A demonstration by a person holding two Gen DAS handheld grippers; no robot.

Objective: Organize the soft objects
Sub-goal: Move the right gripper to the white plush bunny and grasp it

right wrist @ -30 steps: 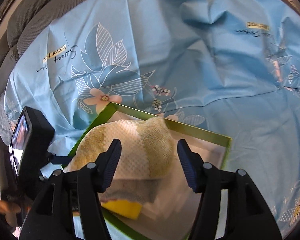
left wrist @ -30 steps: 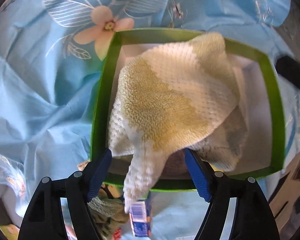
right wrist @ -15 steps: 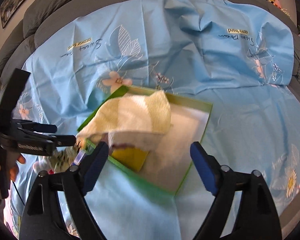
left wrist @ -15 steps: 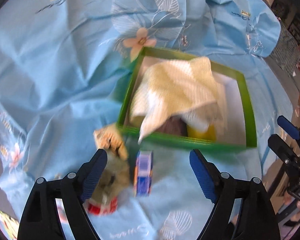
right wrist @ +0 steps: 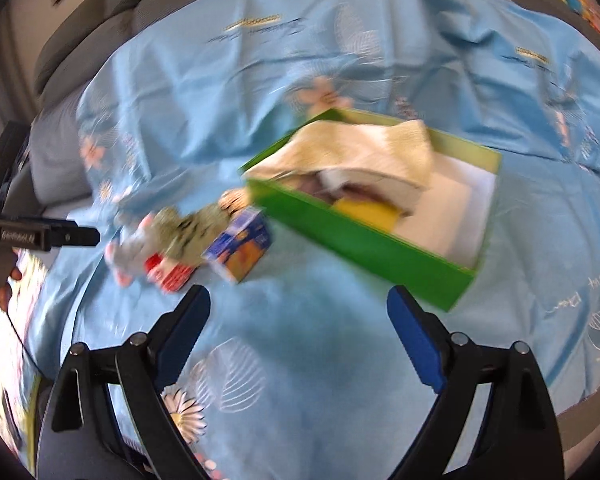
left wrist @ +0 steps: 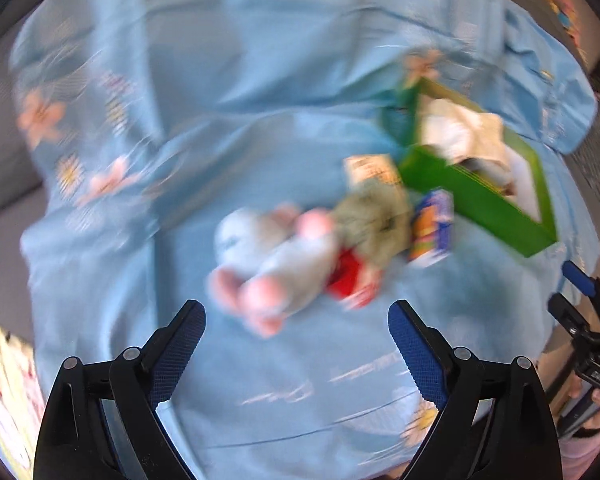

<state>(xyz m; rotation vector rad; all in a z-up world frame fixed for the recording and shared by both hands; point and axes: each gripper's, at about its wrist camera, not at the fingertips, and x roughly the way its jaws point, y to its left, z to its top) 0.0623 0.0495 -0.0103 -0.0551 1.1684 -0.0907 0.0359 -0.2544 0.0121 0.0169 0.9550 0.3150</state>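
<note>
Right wrist view: blue floral sheet spreads wide, bare room in front. Green box holds cream towel and yellow item. Plush toy, blurred, lies left of box, beside small carton. Left gripper, right gripper: jaws apart, empty. Likely next: take plush mid-body, lift clear over box's near wall.

A towel lies in the box; left, seemingly touching, toys cluster.
</note>
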